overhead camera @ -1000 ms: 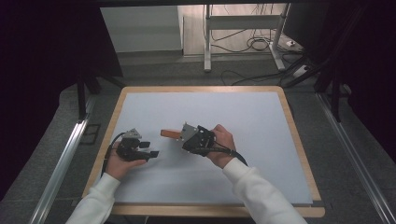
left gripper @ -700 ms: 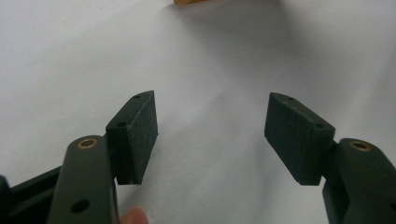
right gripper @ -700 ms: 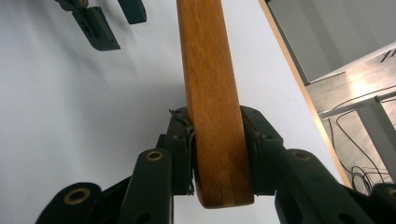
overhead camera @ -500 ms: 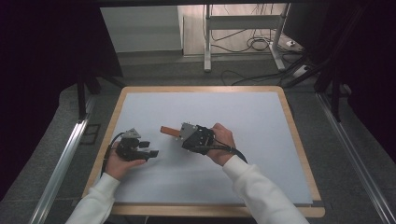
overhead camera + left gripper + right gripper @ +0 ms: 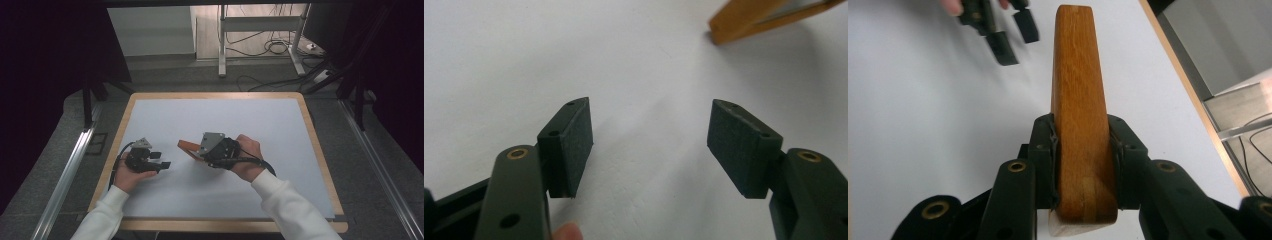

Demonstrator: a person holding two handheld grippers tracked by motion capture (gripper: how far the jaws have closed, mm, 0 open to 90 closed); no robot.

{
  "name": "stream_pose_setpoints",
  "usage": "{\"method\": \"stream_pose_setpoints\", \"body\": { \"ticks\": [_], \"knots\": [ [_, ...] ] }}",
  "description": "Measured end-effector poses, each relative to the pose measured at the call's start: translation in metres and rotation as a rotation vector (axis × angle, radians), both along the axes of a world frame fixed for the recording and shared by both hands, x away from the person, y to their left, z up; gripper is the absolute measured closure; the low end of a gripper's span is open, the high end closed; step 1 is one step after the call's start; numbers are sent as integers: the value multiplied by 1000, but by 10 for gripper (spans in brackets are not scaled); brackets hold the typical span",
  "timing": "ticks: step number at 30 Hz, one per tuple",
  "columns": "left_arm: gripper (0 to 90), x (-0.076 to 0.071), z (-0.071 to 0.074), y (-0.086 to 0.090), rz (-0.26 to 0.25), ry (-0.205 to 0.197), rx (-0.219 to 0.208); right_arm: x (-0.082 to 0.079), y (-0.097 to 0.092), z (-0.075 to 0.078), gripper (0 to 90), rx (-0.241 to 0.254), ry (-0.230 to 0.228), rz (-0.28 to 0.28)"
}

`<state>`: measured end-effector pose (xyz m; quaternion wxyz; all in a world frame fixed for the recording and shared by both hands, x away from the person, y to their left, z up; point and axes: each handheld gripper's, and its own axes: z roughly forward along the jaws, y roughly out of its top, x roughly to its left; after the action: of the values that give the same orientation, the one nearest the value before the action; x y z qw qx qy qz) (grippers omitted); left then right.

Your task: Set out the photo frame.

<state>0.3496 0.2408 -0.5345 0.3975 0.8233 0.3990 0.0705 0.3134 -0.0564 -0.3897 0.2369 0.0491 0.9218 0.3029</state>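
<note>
wooden block (image 5: 1080, 115) clamped in the right hand-held gripper (image 5: 200, 151), low over the white counter (image 5: 250, 120). left hand-held gripper (image 5: 162, 160) nearby, jaws wide apart, holding nothing.

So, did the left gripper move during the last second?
No, it has hardly moved. In the high view the left gripper sits at about the same spot beside the table's left wooden edge, jaws open.

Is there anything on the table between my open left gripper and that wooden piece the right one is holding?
Nothing visible. The left gripper is open, with bare white table between it and the wooden piece, which the right gripper clamps.
</note>
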Motion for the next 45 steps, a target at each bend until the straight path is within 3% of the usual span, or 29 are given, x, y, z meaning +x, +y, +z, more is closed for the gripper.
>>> {"method": "stream_pose_setpoints", "body": {
  "ticks": [4,8,15,19,24,36,45],
  "knots": [
    [343,0,0,-1,-2,2,0,-6,-6,-1,689,3,-2,10],
    [343,0,0,-1,-1,3,-1,-1,-15,-3,685,26,-5,-17],
    [342,0,-1,-2,5,4,-7,18,-29,-4,662,41,10,-86],
    [340,0,-1,-2,4,5,-6,27,-29,-6,615,35,-3,-124],
    [339,0,-1,-2,2,5,-6,40,-32,-7,573,51,14,-171],
    [337,0,-1,-3,-4,0,-3,68,-36,-15,463,68,30,-252],
    [333,0,-1,-4,-8,0,1,78,-39,-20,414,94,46,-296]
  ]
}}
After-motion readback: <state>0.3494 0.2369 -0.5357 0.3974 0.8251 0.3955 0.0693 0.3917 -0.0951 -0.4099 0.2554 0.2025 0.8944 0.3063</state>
